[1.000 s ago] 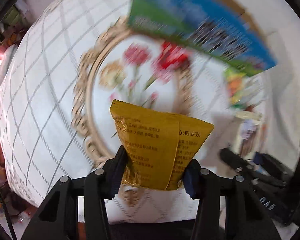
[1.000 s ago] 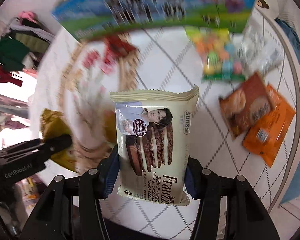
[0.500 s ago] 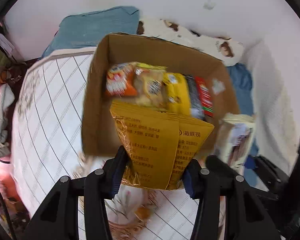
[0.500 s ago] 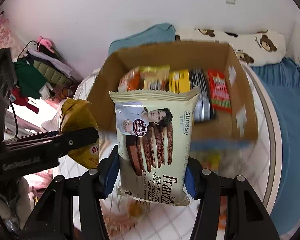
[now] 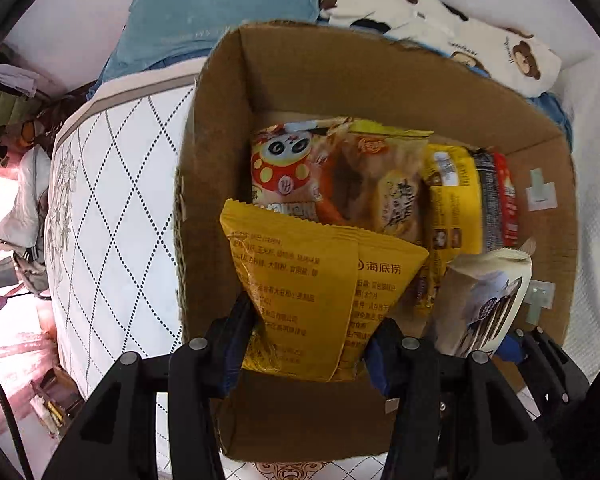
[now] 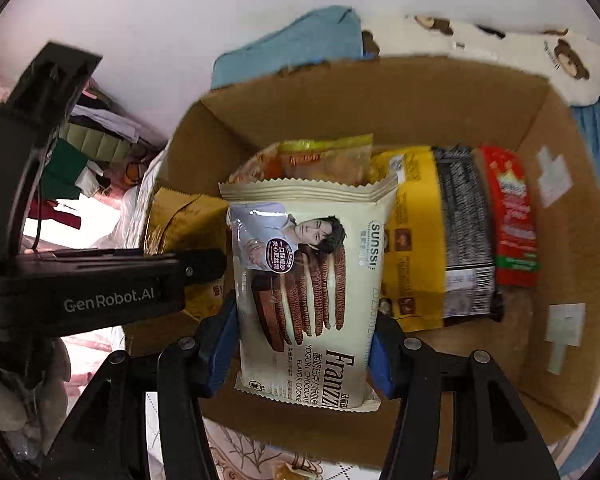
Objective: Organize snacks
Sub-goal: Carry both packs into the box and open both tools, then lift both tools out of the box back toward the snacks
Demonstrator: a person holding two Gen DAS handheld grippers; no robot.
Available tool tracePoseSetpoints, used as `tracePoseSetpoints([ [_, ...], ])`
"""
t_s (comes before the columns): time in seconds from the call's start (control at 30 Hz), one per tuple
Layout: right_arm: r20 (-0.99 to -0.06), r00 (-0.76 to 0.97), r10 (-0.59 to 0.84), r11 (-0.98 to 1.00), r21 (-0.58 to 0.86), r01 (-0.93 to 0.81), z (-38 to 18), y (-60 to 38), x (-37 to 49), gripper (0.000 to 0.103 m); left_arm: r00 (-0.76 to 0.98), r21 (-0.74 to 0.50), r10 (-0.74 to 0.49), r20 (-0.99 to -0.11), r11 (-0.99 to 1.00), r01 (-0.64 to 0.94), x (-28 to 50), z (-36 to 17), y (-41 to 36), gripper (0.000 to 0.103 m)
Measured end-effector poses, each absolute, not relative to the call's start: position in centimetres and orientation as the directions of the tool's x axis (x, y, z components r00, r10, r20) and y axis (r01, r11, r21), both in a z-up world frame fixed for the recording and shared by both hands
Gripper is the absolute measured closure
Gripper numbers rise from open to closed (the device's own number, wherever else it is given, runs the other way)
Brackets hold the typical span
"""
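Box [image 5: 220,128] already part full; my left gripper [image 5: 308,344] grasps yellow packet [image 5: 300,280], right gripper [image 6: 300,356] grasps cookie pack [image 6: 300,280], both undropped.

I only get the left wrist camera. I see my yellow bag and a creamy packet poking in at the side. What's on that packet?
Observer: The right wrist view shows the front of the cookie packet: chocolate sandwich cookies with white filling, and the word Franzzi.
Operator: Is it held tight?
Observer: Yes. The right tongs press blue pads on both its side edges, above the open cardboard box.
Operator: What do my tongs look like from there?
Observer: The left tongs reach in side-on from the left, with GenRobot.AI lettered on the black body and the yellow bag sticking out above them.
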State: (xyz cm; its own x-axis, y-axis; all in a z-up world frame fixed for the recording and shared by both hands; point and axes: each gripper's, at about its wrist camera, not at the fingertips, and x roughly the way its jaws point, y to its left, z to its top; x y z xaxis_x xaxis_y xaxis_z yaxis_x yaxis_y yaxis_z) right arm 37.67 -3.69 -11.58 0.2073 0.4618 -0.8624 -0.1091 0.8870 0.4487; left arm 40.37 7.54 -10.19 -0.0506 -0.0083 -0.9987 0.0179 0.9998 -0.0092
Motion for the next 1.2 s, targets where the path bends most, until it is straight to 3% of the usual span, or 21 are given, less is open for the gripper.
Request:
tracePoseSetpoints([
  [0.1, -0.847, 0.148, 0.511, 0.859, 0.505, -0.078, -13.3, -3.6, 38.6, 0.042, -0.105, -0.006, -0.003, -0.994, 1.000, 0.029, 40.2, -11.4, 7.3, 0.051],
  [0.13, -0.846, 0.126, 0.519, 0.855, 0.514, -0.068, -13.9, -3.5, 38.9, 0.037, -0.112, -0.004, 0.000, -0.994, 0.999, 0.034, 40.1, -11.7, 7.2, 0.043],
  [0.17, -0.856, 0.111, 0.505, 0.863, 0.501, -0.064, -14.3, -3.5, 39.1, 0.025, -0.100, 0.020, 0.024, -0.995, 0.999, 0.048, 40.0, -11.8, 7.2, 0.034],
  [0.2, -0.870, 0.109, 0.481, 0.877, 0.476, -0.067, -14.5, -3.4, 39.0, 0.017, -0.088, 0.022, 0.027, -0.996, 0.998, 0.052, 40.0, -11.8, 7.2, 0.031],
  [0.23, -0.878, 0.111, 0.466, 0.885, 0.461, -0.067, -14.6, -3.6, 39.1, 0.014, -0.079, 0.018, 0.022, -0.997, 0.999, 0.048, 39.9, -11.8, 7.3, 0.025],
  [0.33, -0.888, 0.102, 0.448, 0.894, 0.443, -0.065, -14.8, -4.1, 39.3, 0.009, -0.084, -0.003, 0.000, -0.996, 0.999, 0.041, 39.7, -11.8, 7.4, 0.021],
  [1.2, -0.953, 0.236, 0.189, 0.982, 0.185, -0.039, -10.0, -12.7, 33.6, 0.008, 0.114, -0.033, -0.037, -0.993, 0.999, 0.037, 35.2, -6.9, 5.7, 0.021],
])
